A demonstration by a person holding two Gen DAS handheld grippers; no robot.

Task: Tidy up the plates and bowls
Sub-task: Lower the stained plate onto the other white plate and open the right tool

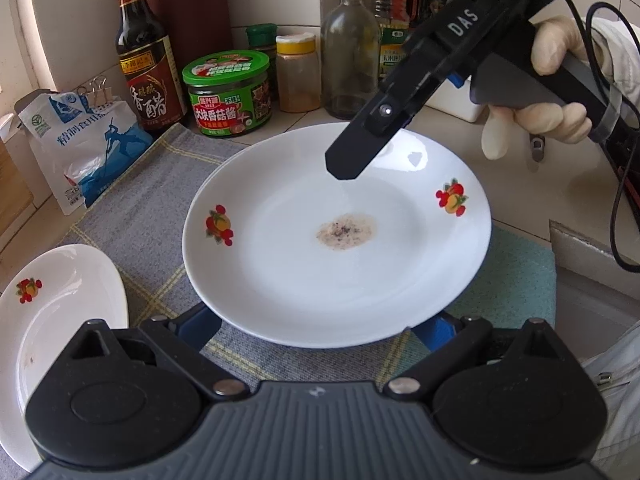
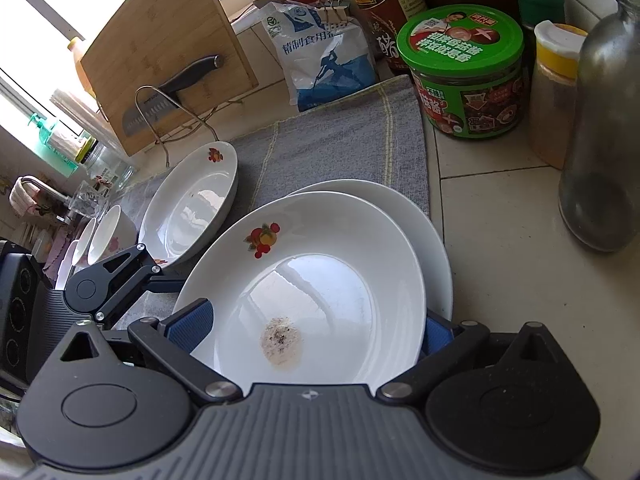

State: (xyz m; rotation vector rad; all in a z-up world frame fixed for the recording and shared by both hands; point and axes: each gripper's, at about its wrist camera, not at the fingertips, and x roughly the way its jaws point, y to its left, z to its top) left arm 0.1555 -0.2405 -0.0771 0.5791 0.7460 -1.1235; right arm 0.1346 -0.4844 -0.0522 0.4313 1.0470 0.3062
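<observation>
In the left wrist view, our left gripper spreads wide around the near rim of a white round ceramic plate with fruit decals and a brownish stain, over a grey checked cloth. Our right gripper hovers above the plate's far side, its jaw gap unclear.

In the right wrist view, our right gripper stands spread, flanking the stained plate, which overlaps a second white plate; beside them lies a third white decal plate.

Home kitchen, sauce bottle and jars standing on the tiled bench, knife resting against a chopping board, plates lying about
</observation>
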